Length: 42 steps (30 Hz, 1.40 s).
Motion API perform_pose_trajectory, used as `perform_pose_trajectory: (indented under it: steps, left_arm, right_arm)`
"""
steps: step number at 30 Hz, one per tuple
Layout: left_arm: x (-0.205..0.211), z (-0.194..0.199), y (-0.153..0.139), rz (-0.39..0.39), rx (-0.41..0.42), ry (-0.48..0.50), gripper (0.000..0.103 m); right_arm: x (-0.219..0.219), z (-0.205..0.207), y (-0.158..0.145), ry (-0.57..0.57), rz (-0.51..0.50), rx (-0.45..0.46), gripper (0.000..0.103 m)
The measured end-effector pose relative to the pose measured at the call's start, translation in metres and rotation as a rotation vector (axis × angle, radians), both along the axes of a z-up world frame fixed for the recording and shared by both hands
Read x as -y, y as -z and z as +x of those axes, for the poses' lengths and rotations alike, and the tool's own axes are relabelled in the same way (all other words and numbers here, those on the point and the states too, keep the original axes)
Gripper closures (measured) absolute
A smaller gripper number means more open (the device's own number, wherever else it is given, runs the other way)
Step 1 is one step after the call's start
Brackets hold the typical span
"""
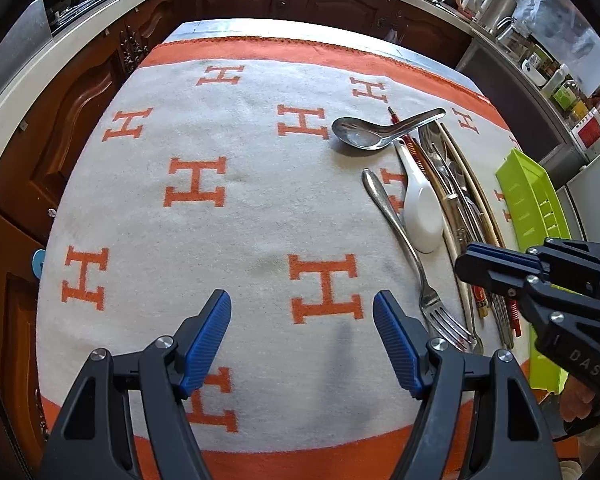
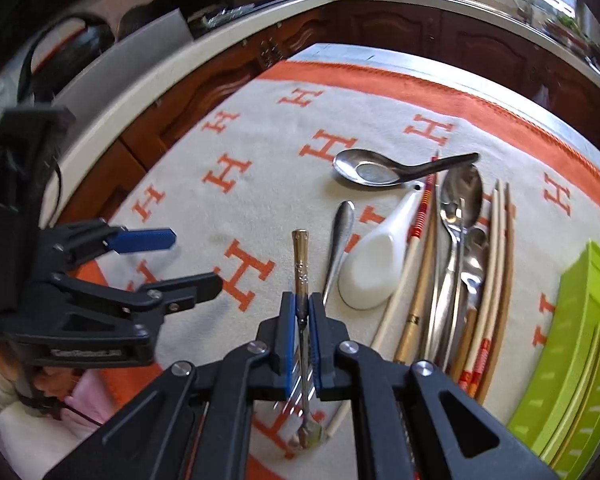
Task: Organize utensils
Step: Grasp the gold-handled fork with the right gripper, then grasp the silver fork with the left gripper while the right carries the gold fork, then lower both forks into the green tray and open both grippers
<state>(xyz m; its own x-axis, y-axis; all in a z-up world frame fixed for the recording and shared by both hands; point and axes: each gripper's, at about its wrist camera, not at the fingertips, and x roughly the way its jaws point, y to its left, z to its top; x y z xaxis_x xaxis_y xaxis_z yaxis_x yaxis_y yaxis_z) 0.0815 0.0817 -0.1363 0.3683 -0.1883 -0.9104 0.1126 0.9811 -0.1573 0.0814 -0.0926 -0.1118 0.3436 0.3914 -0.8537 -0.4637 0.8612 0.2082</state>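
Note:
My right gripper (image 2: 302,312) is shut on a small fork with a gold handle (image 2: 300,264), held above the cloth; it also shows in the left wrist view (image 1: 496,272). My left gripper (image 1: 302,332) is open and empty over the cloth; it shows in the right wrist view (image 2: 180,256). A pile of utensils lies on the right: a metal soup spoon (image 1: 364,130), a white ceramic spoon (image 1: 422,212), a silver fork (image 1: 412,256), chopsticks (image 1: 472,188) and metal spoons (image 2: 460,200). A green tray (image 1: 532,208) lies right of the pile.
The table is covered by a white and orange cloth (image 1: 220,220) with H marks. Dark wooden cabinets (image 1: 80,120) and a white counter (image 1: 100,28) surround it. Kitchen jars and kettles (image 1: 500,8) stand at the back right.

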Motion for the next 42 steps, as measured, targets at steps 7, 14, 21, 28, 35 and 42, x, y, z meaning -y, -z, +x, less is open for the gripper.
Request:
perform_pose_trajectory:
  steps: [7, 14, 21, 28, 35, 42]
  left_arm:
    - [0.023, 0.0, -0.001, 0.004, -0.017, 0.042, 0.033]
    - [0.039, 0.014, 0.006, -0.051, -0.082, 0.047, 0.041]
    - [0.07, 0.031, 0.02, -0.053, -0.143, 0.063, 0.061]
    - [0.097, 0.044, 0.021, 0.038, -0.132, 0.059, 0.079]
    - [0.105, 0.047, 0.021, 0.1, -0.089, 0.048, 0.099]
    - [0.088, 0.033, 0.016, 0.067, -0.075, 0.052, 0.101]
  right_arm:
    - [0.045, -0.019, -0.031, 0.115, 0.131, 0.046, 0.097]
    - [0.087, -0.042, -0.057, 0.21, 0.204, 0.112, 0.097]
    - [0.139, -0.061, -0.073, 0.333, 0.232, 0.157, 0.097]
    - [0.185, -0.078, -0.078, 0.444, 0.234, 0.165, 0.097]
    - [0.21, -0.079, -0.067, 0.513, 0.166, 0.114, 0.097]
    - [0.205, -0.054, -0.038, 0.554, 0.037, 0.074, 0.095]
